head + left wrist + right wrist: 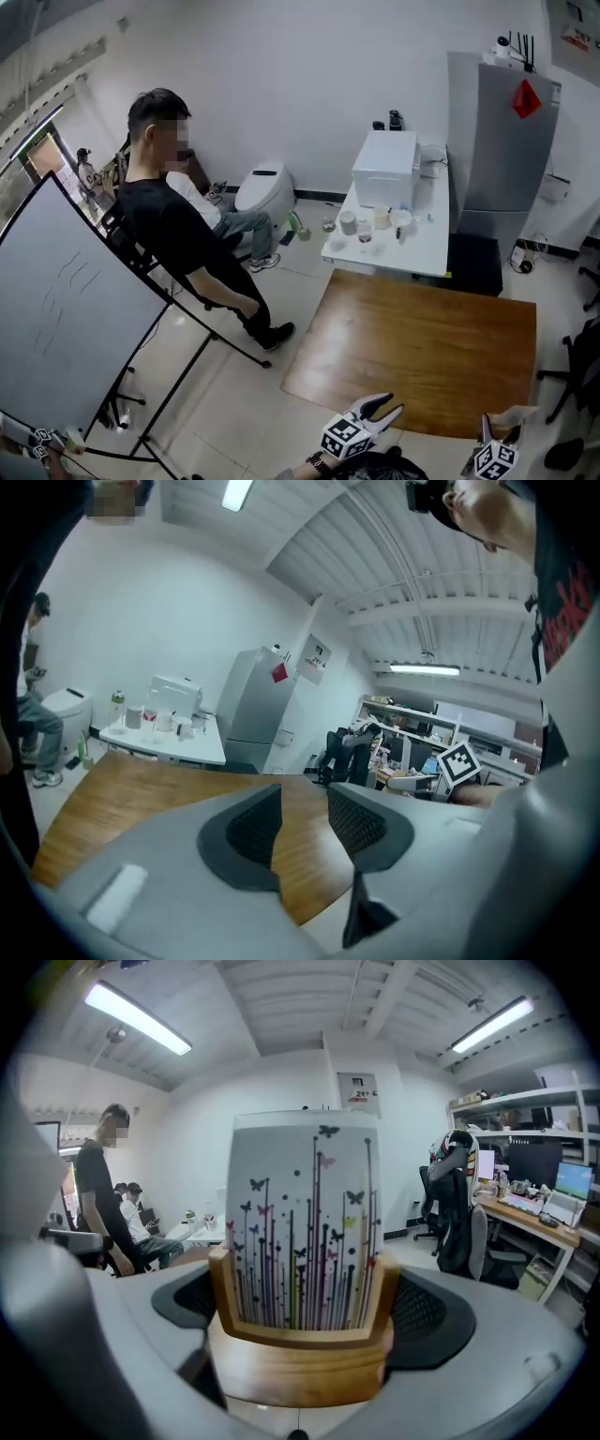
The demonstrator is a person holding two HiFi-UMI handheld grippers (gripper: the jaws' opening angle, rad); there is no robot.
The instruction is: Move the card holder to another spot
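Wooden butterfly card holder point(298, 1269) | upright, clamped in my right claw point(305, 1312) | at brown wooden table's point(422, 347) near edge | left claw point(302, 822) apart, empty

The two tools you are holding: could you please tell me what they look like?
Both are pale grey plastic. The left tool and the right tool each have two broad, rounded jaws lined with dark, finely ribbed pads. Each carries a white cube printed with black square markers. No cables show.

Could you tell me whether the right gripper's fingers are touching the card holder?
Touching. The right gripper view shows both fingers pressed against the sides of the card holder, with no gap.
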